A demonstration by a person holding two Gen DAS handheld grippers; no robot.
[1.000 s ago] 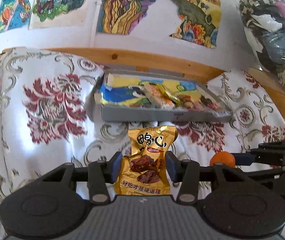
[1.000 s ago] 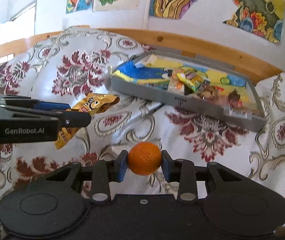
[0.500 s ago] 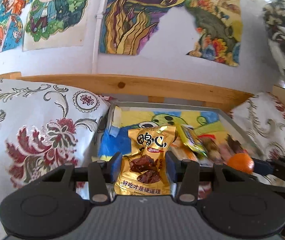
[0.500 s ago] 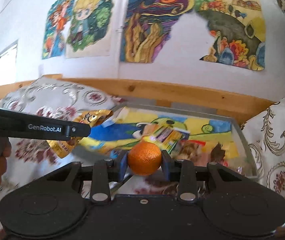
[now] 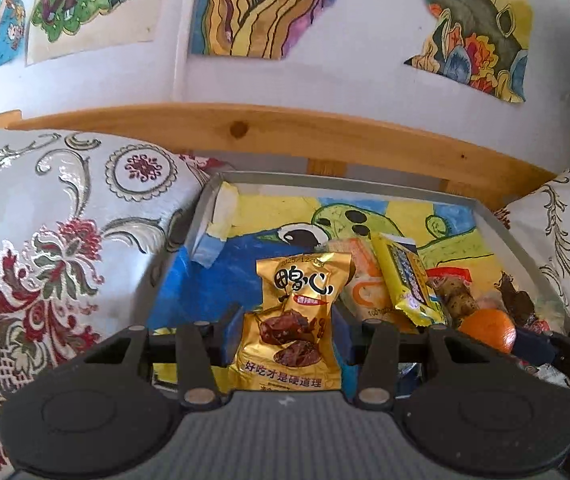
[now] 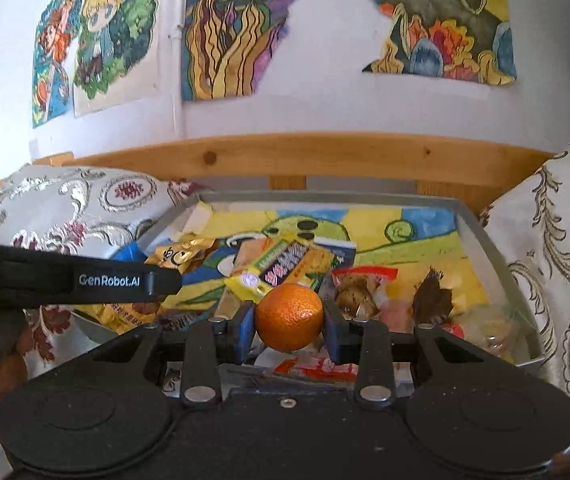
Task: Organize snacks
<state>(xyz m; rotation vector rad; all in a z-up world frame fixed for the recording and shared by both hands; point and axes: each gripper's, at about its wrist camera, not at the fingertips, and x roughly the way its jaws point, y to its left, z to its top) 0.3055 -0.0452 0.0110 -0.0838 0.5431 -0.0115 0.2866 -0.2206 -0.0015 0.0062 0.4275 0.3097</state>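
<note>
The gray tray's left half lies bare and open from above, while heaped snack packets crowd its right half and a wooden rail blocks the far side.

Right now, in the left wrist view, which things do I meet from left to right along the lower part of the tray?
Gold snack packet held in the left gripper → yellow wrapper → orange → grey tray wall.

both grippers now over tray
</note>
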